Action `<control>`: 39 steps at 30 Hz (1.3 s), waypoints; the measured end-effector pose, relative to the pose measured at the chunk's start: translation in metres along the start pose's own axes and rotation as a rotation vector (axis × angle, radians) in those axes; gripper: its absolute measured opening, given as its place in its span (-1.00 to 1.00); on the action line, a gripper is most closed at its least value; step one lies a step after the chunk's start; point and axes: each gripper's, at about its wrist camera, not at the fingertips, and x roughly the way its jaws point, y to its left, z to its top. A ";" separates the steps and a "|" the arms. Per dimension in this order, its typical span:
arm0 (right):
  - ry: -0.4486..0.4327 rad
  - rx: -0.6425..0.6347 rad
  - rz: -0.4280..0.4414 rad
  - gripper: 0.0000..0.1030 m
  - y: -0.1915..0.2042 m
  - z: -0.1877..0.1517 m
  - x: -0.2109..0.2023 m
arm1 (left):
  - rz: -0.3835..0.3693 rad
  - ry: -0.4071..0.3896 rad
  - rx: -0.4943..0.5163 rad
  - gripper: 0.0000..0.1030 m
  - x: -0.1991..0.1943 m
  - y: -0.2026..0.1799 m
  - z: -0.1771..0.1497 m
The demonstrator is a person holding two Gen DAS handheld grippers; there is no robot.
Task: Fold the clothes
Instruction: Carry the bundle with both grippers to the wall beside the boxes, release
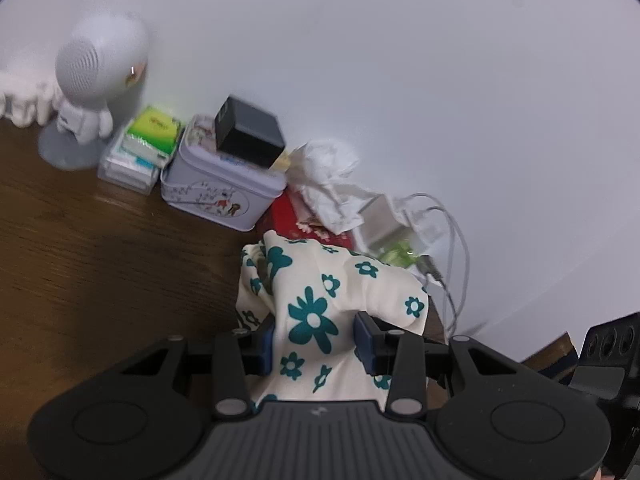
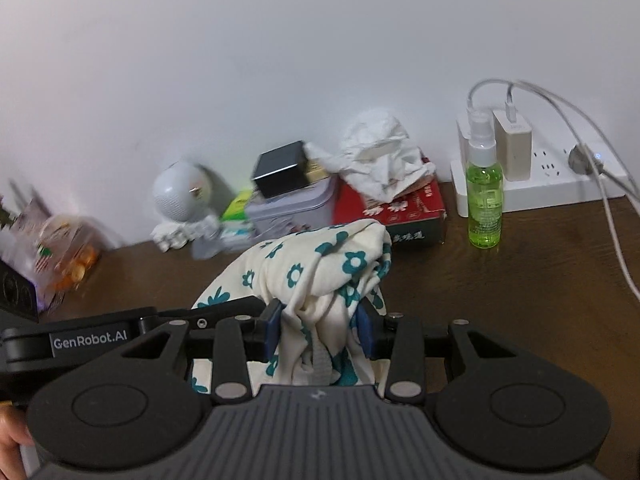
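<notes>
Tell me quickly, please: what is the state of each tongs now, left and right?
Left tongs: closed on the floral garment.
Right tongs: closed on the same floral garment, a bunched part of it.

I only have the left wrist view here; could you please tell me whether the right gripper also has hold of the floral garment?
Observer: Yes, the right gripper has its jaws closed on a bunched fold of the floral garment.
Operator: Thank you. Is there anything standing near it on the right side of the table?
Observer: A green spray bottle stands upright in front of a white power strip.
Operator: Is anything plugged into that strip?
Observer: Yes, a white charger with a cable running up from it.
</notes>
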 end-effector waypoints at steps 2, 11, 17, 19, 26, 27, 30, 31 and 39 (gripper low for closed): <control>0.023 0.014 -0.009 -0.27 -0.011 0.000 0.016 | 0.016 0.017 -0.011 -0.28 0.015 0.006 -0.004; -0.023 0.153 0.055 0.14 -0.049 -0.008 0.016 | 0.023 -0.006 0.010 -0.03 0.008 0.009 -0.005; -0.253 0.089 0.006 -0.15 -0.032 -0.006 -0.040 | 0.030 -0.134 0.145 -0.26 -0.028 -0.013 -0.001; -0.268 0.009 -0.030 -0.50 -0.011 -0.002 -0.041 | 0.029 -0.127 0.180 -0.51 -0.020 -0.022 -0.002; -0.220 -0.251 -0.260 -0.79 0.025 -0.012 0.019 | 0.083 -0.086 0.201 -0.86 0.021 -0.014 -0.016; -0.214 -0.249 -0.269 -0.79 0.020 -0.015 0.025 | 0.071 -0.085 0.195 -0.86 0.024 -0.011 -0.018; -0.219 -0.242 -0.266 -0.79 0.012 -0.022 0.030 | 0.090 -0.088 0.222 -0.86 0.023 -0.016 -0.020; -0.214 -0.239 -0.265 -0.76 0.014 -0.021 0.028 | 0.103 -0.091 0.238 -0.86 0.020 -0.020 -0.021; -0.332 -0.208 -0.171 0.11 0.031 -0.030 -0.059 | 0.123 -0.246 0.373 0.73 -0.068 -0.052 -0.045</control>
